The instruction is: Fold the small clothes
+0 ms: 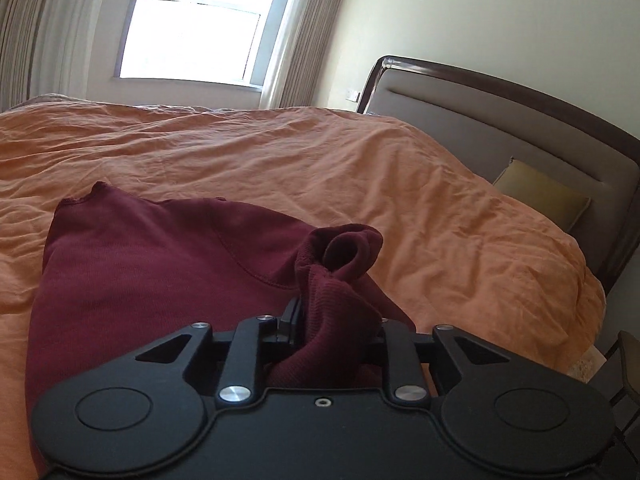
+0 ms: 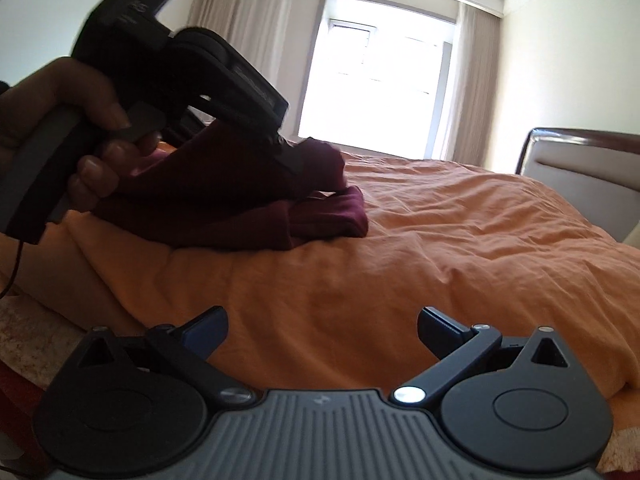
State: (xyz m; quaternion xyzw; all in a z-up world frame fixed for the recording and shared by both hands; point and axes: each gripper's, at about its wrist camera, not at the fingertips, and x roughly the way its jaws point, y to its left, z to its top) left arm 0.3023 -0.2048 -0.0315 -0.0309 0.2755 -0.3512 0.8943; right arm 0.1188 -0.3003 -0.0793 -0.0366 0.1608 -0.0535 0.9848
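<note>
A small maroon garment [image 1: 152, 264] lies on the orange bedspread [image 1: 320, 168]. My left gripper [image 1: 320, 312] is shut on a bunched sleeve of it [image 1: 344, 256], lifted above the cloth. In the right wrist view the same garment [image 2: 312, 216] lies partly folded ahead and to the left, with the left gripper [image 2: 292, 164] and the person's hand [image 2: 80, 128] over it. My right gripper [image 2: 322, 330] is open and empty, low over the bedspread [image 2: 400, 264] near the front edge, well short of the garment.
A grey padded headboard with a dark wooden frame [image 1: 520, 120] stands at the right, with a yellow-green pillow [image 1: 544, 194] against it. A bright window [image 1: 200, 20] with beige curtains is behind the bed. A chair [image 1: 628, 364] stands beside the bed at the far right.
</note>
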